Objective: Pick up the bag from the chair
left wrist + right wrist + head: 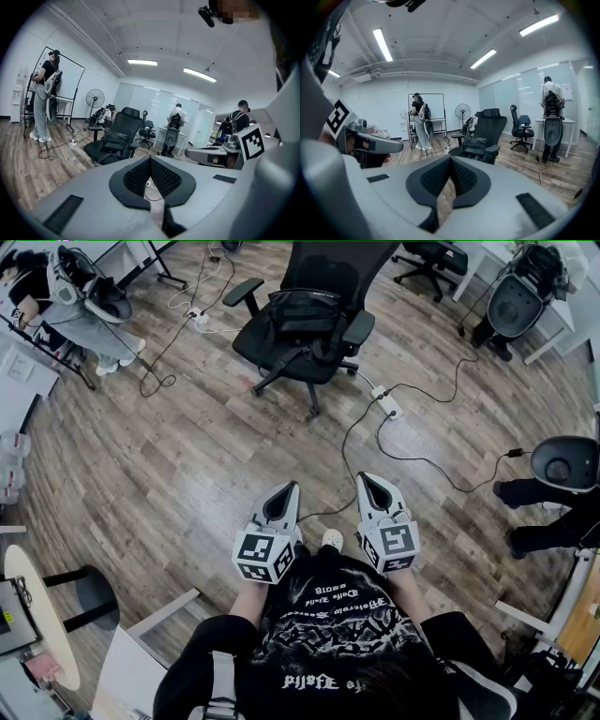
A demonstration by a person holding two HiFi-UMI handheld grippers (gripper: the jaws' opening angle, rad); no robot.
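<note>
**Floor** (187, 456): wood planks, open between the person and the chair. Risk: none from the surface itself; the hazards are what lies on it (see Cable, Strip).

**Chair** (323, 263): black office chair on a star base, well apart from both grippers, straight ahead. Armrests flank the seat. Risk: it probably rolls or swivels, so a push or a sideways tug could carry it off and spoil the grasp.

**Bystanders**: one standing at far left (84, 306), one at right edge (553, 493), both well clear of the chair. Risk: low, unless someone steps into the path.

**Bag** (303, 310): black, lying on the chair seat against the backrest, between the armrests. Also visible in the left gripper view (115, 139) and the right gripper view (476, 143). Risk: black on black, so edges and straps are hard to pick out, and a jaw may pinch seat fabric or slip off. A strap could catch on an armrest as it lifts, and the bag may sag or swing if pinched at one corner.

**Left gripper** (289, 491): jaws pressed together, nothing between them, held low near the body.

**Right gripper** (367, 482): likewise closed and empty, just beside the left. Risk: both must spread before reaching the bag; arriving closed would only shove it.

**Cable** (352, 442): black, snaking across the floor between person and chair. Risk: tripping or dragging underfoot.

**Strip** (387, 405): white power strip near the chair base. Risk: kicked, or run over by the chair's base.
</note>
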